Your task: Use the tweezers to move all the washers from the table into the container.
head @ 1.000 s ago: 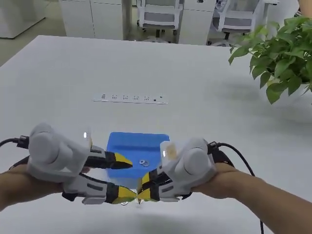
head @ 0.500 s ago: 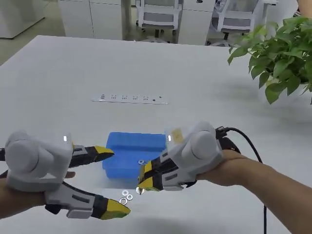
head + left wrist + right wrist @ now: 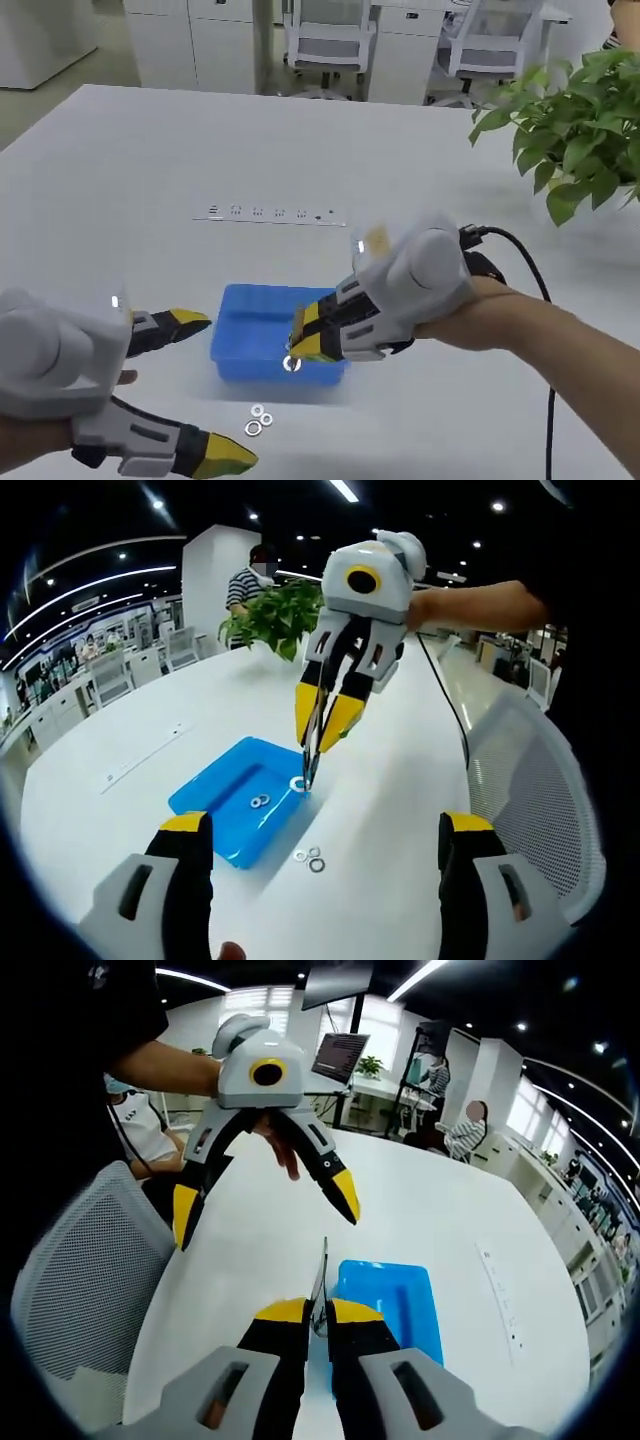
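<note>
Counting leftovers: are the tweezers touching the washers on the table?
Apart. Left gripper view: tweezers at the container rim, clear gap to the table washers.

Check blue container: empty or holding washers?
Not empty: one washer lies on the blue container's floor in the left gripper view. The tweezers hold a second washer at its rim.

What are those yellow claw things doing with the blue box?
A person is working two hand-held grippers. The right gripper is shut on tweezers, which pinch a washer at the near edge of the blue container. The left gripper hangs open beside it, holding nothing. Another washer lies inside the container, and three more washers wait on the table in front of it.
</note>
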Demonstrator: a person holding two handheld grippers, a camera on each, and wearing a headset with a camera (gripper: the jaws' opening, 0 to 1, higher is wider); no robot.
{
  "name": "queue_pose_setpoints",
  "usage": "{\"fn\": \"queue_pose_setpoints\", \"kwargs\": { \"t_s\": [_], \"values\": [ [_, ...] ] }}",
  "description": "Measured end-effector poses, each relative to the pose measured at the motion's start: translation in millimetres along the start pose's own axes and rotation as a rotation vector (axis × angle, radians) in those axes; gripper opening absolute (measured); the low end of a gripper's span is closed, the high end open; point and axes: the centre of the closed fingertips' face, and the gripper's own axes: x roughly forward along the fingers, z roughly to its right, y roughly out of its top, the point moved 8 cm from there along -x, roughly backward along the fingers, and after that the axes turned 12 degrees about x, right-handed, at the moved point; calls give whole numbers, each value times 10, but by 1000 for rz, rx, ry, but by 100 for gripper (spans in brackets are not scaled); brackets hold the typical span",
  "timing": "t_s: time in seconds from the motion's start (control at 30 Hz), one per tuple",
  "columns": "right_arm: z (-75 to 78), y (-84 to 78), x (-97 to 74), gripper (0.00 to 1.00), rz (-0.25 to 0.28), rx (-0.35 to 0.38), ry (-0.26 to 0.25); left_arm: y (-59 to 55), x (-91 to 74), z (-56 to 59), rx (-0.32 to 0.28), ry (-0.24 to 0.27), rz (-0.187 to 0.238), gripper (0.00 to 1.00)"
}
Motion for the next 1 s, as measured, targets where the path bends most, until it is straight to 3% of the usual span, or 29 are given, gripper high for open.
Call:
{"fn": "queue_pose_setpoints", "kwargs": {
  "t_s": [0.43, 1.0],
  "values": [
    [261, 81, 80, 8, 14, -9, -29, 37, -37, -12, -22, 19, 32, 99],
    [483, -77, 319, 8, 1, 20, -65, 64, 16, -146, -12, 28, 52, 99]
  ]
}}
